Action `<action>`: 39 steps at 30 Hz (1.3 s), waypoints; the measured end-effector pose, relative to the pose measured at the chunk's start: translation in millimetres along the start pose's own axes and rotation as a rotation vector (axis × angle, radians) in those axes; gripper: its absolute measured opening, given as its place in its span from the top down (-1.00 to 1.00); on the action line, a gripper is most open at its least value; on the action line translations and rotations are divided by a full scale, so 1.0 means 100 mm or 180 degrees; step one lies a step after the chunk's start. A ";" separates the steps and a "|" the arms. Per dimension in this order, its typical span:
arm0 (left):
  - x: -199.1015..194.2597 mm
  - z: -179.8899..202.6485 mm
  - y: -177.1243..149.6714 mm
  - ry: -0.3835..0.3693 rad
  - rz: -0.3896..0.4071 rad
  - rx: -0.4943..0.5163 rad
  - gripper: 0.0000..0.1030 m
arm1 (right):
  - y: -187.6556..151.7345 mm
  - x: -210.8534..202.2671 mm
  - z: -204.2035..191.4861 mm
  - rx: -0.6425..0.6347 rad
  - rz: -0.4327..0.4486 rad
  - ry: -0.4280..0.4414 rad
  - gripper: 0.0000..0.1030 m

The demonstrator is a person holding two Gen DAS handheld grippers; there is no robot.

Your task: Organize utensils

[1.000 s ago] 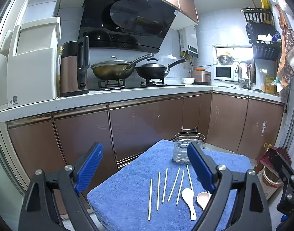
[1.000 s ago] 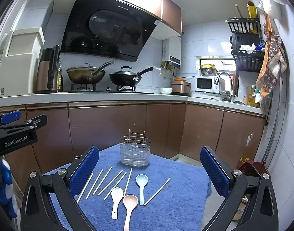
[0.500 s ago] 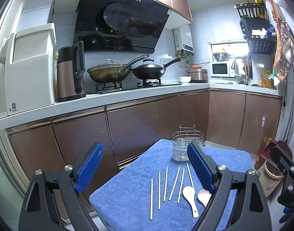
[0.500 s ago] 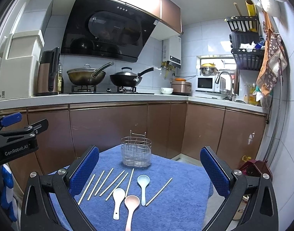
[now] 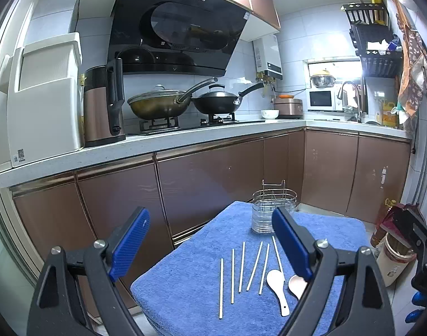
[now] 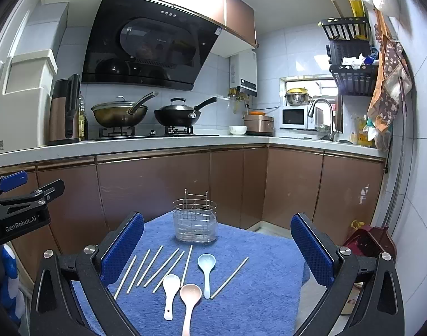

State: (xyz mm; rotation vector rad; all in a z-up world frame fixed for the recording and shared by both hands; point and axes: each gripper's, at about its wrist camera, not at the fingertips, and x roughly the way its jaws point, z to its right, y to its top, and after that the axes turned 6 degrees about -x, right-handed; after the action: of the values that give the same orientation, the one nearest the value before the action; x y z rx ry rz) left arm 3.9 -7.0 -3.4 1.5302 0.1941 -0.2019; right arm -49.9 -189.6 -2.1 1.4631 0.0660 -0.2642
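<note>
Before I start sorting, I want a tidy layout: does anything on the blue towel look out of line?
One chopstick lies alone to the right of the blue spoon, angled away from the other six grouped on the left. Nothing looks spilled or damaged; the wire holder stands upright.

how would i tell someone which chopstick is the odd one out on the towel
Find the blue towel with the wire utensil holder at its far end. Three spoons lie in front of it: white, pink and pale blue. The lone chopstick lies alone to the right of the blue spoon; all the others cluster left of the spoons.
</note>
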 end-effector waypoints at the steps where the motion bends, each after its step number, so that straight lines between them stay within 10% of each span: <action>1: 0.00 0.00 0.00 -0.0001 -0.0001 -0.0005 -0.73 | 0.00 0.00 0.00 0.0003 -0.0007 0.0011 -0.99; 26: -0.02 0.12 0.00 -0.0067 0.0147 0.0061 -0.73 | -0.05 0.07 0.06 0.0039 -0.0048 0.0043 -0.99; 39: 0.59 0.16 -0.17 -0.0131 -0.0386 0.0012 -0.73 | -0.20 0.44 0.21 0.0014 -0.0317 -0.0043 -0.99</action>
State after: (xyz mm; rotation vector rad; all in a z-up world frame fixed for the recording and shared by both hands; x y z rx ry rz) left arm 57.1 -24.4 -34.4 1.5179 0.2541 -0.3298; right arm -14.1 -218.2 -28.3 1.4642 0.1277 -0.3556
